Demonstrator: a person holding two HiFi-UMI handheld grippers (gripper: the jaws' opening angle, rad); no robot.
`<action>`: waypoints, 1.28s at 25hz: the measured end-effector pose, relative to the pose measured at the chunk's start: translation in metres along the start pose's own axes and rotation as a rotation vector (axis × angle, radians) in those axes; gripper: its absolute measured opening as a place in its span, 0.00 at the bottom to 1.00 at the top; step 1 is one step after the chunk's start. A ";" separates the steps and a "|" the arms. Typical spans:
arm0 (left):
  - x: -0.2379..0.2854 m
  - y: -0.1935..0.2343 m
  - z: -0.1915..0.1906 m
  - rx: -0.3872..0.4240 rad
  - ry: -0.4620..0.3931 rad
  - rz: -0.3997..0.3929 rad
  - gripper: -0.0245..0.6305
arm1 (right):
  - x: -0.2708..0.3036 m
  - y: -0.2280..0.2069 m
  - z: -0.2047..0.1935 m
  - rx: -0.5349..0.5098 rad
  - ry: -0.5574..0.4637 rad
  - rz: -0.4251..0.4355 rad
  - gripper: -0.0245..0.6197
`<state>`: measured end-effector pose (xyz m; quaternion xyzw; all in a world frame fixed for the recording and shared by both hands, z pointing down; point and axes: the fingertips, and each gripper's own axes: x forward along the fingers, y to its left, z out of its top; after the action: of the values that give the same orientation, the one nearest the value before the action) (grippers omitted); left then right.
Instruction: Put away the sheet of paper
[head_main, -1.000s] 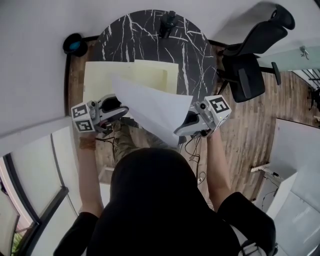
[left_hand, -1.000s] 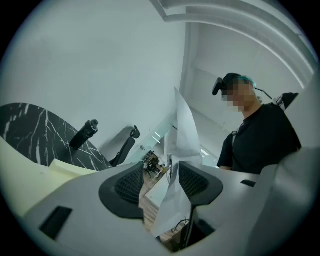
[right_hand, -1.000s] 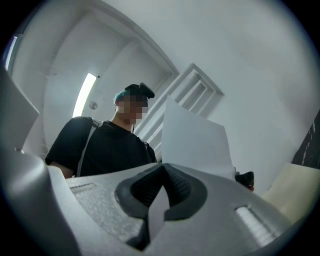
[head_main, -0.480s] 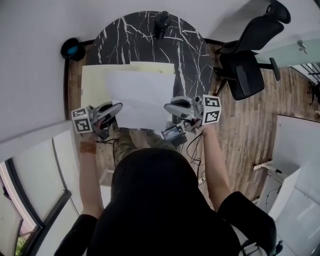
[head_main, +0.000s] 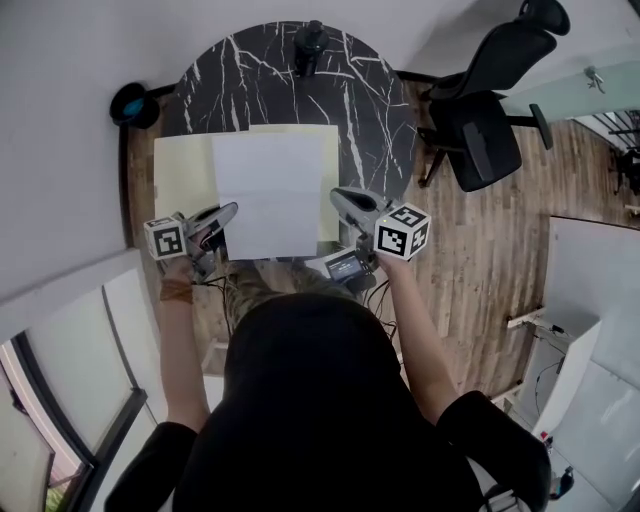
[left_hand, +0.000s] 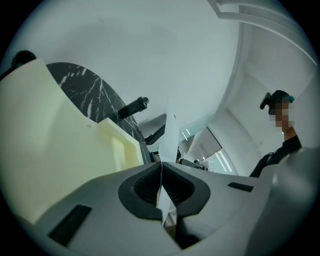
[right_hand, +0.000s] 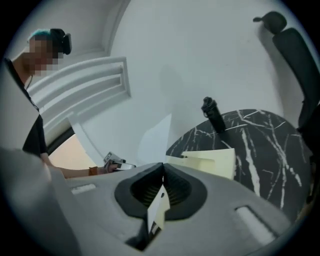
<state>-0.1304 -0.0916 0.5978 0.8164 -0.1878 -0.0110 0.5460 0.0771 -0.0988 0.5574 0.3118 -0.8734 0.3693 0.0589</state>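
- A white wall (head_main: 60, 150) runs close along the left side, and a dark round tub (head_main: 131, 103) sits on the floor at its foot, off the table's far-left rim.
- The left gripper (head_main: 226, 214) is just past the near-left edge of the pale yellow folder (head_main: 182, 170). Its jaws are pressed together on the sheet of paper (head_main: 272, 190), pinching its left edge near the near corner.
- The sheet spans flat between both claws, over the folder, which lies on the black marble table (head_main: 375, 120).
- A dark bottle (head_main: 308, 42) stands at the table's far rim, well apart from the sheet.
- The right gripper (head_main: 340, 198) is clamped tight on the sheet's right edge, with a corner of paper poking back through the pads.
- Right of it is bare marble, then open wood floor (head_main: 470, 240). An office chair (head_main: 488, 105) is well apart.
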 end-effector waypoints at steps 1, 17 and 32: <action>-0.004 0.009 0.003 -0.009 -0.007 0.024 0.05 | -0.005 -0.007 0.001 0.005 -0.015 -0.049 0.04; -0.053 0.143 0.006 -0.064 0.089 0.295 0.05 | -0.019 0.018 -0.025 0.157 -0.083 -0.063 0.04; -0.067 0.199 0.027 -0.064 0.136 0.367 0.05 | -0.004 0.041 -0.047 0.178 -0.061 -0.041 0.04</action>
<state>-0.2573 -0.1607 0.7523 0.7498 -0.2957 0.1378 0.5757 0.0504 -0.0430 0.5644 0.3448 -0.8318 0.4348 0.0121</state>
